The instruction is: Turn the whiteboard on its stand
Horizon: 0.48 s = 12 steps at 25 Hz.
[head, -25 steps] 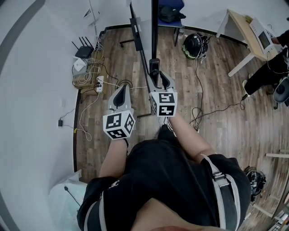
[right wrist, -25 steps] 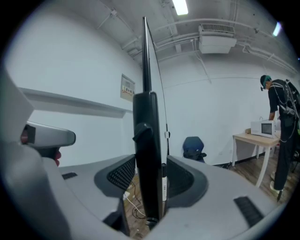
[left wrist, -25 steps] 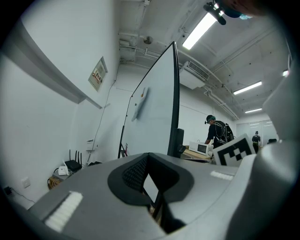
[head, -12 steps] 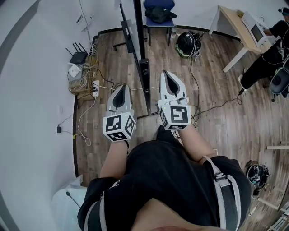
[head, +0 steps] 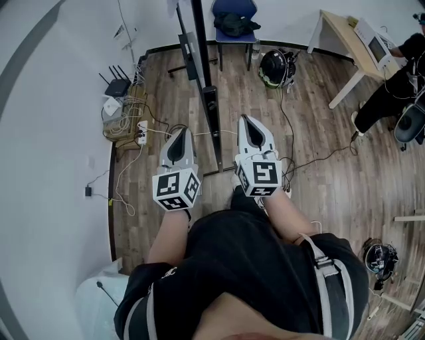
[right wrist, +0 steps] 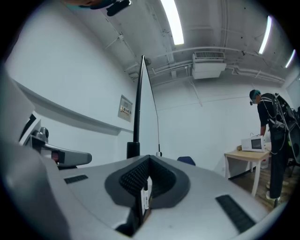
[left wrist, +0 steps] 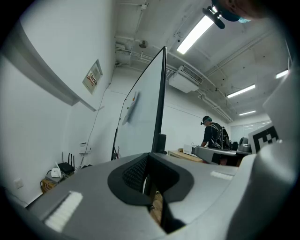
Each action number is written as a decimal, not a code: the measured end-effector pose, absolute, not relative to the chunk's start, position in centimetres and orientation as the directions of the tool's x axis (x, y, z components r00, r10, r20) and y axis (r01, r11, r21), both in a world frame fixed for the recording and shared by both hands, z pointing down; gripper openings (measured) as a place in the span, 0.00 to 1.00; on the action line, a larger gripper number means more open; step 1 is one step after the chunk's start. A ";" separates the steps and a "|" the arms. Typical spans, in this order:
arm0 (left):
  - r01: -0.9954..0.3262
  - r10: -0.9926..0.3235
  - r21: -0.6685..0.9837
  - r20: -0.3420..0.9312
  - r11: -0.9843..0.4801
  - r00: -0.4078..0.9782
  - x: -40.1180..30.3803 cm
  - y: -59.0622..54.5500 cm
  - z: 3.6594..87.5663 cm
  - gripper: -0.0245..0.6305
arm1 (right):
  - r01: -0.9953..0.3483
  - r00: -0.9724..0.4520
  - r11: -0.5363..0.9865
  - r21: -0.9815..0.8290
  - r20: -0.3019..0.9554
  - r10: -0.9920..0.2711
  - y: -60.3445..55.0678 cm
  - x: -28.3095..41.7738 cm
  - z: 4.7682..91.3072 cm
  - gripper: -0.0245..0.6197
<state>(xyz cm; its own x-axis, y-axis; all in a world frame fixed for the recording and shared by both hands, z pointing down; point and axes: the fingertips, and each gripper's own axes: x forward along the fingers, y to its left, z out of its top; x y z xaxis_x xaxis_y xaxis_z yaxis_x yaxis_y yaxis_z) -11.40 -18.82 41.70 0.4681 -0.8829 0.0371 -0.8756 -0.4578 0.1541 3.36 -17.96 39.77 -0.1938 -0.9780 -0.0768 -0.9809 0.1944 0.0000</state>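
Observation:
The whiteboard (head: pixel 201 40) stands edge-on ahead of me, its black frame rising between my two grippers; the stand's floor bar (head: pixel 216 143) runs toward my feet. My left gripper (head: pixel 179 133) hangs left of the bar, shut and empty. To the right of the bar my right gripper (head: pixel 246 120) is also shut with nothing in it, clear of the board. In the left gripper view the board's white face (left wrist: pixel 140 112) and black edge (left wrist: pixel 161 93) tower just beyond the jaws. From the right gripper view the board's edge (right wrist: pixel 138 108) shows as a thin dark post.
A router (head: pixel 117 86), coiled cables and a power strip (head: pixel 140 127) lie by the left wall. A blue chair (head: pixel 234 20) with a black bag stands behind the board, a helmet (head: pixel 273 66) beside it. A table (head: pixel 352 46) and a person (head: pixel 398 73) are at the right.
My right gripper has come off the board's edge, drawn back to the right, and its jaws have closed. The left gripper has hardly moved.

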 end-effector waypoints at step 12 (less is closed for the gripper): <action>-0.875 -0.880 0.148 0.049 -0.461 0.472 -11.7 -17.5 42.2 0.05 | -0.972 -0.228 0.231 -0.040 -0.058 -0.972 -17.2 2.1 40.4 0.05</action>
